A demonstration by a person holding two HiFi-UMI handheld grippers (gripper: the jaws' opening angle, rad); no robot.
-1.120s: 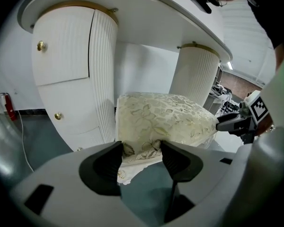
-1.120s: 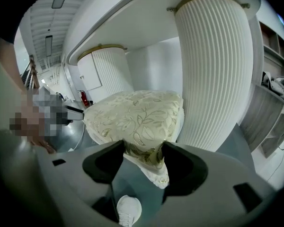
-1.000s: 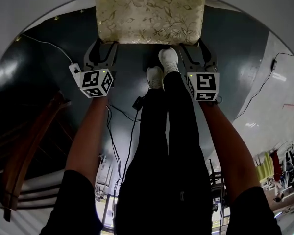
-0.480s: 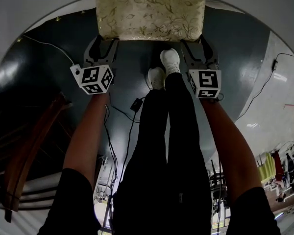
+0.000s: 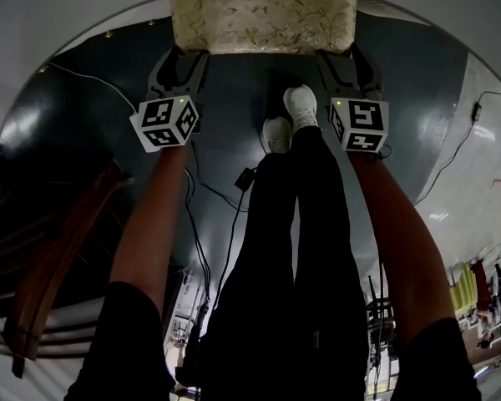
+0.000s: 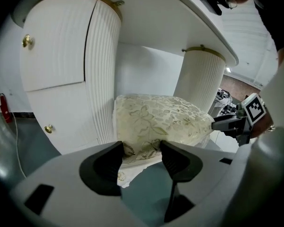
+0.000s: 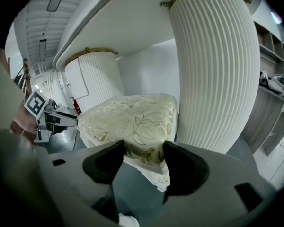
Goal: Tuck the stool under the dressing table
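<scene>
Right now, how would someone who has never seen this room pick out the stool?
Find the white dressing table with ribbed, rounded pedestals. At the gap between them sits the stool, a cream cushion patterned with gold leaves. It is the only soft, patterned thing among plain white furniture.

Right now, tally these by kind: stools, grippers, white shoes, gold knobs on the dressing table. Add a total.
stool: 1
grippers: 2 (left gripper, right gripper)
white shoes: 2
gold knobs: 2
Total: 7
</scene>
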